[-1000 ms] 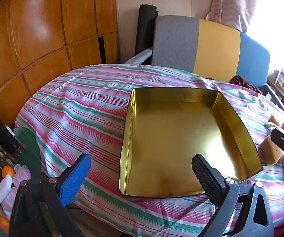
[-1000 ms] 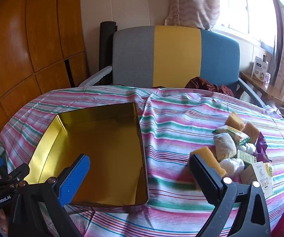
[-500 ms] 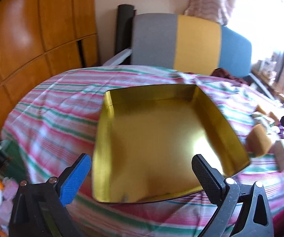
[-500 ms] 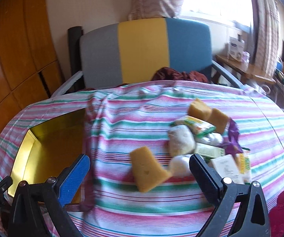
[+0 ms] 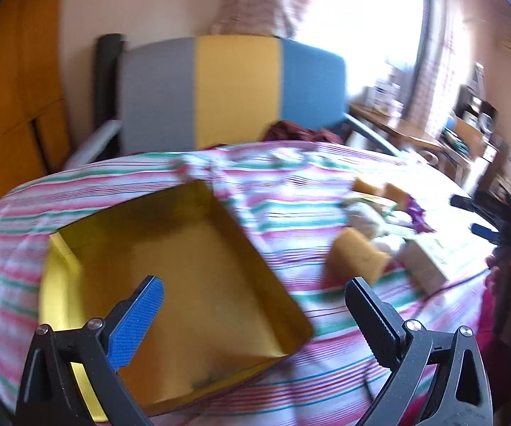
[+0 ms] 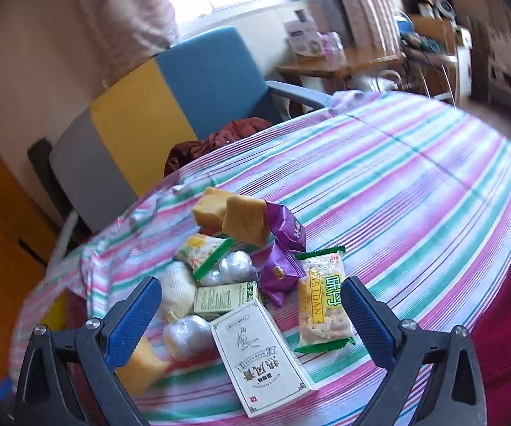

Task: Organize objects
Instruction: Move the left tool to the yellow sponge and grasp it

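Observation:
An empty gold tin tray [image 5: 170, 269] lies on the striped tablecloth, straight ahead of my open left gripper [image 5: 255, 305]. To its right sits a pile of snacks led by a yellow sponge cake [image 5: 356, 259]. My right gripper [image 6: 248, 307] hovers open over that pile: a white printed box [image 6: 262, 348], a green-edged cracker pack [image 6: 321, 307], a purple packet [image 6: 283, 245], two yellow cakes [image 6: 244, 220], a small green box [image 6: 225, 296] and foil-wrapped lumps [image 6: 234, 266]. In the left wrist view the right gripper [image 5: 482, 218] appears at the far right, held by a hand.
A grey, yellow and blue chair [image 5: 230, 88] stands behind the table with a dark red cloth [image 6: 216, 142] on its seat. Wooden panelling [image 5: 10, 99] runs along the left. A cluttered side table [image 6: 337, 56] sits by the window. The striped tablecloth [image 6: 415, 184] stretches right of the pile.
Both grippers have swung to the right. The tray has slid left in the left wrist view and nearly out of the right wrist view, where the snack pile is now close and central.

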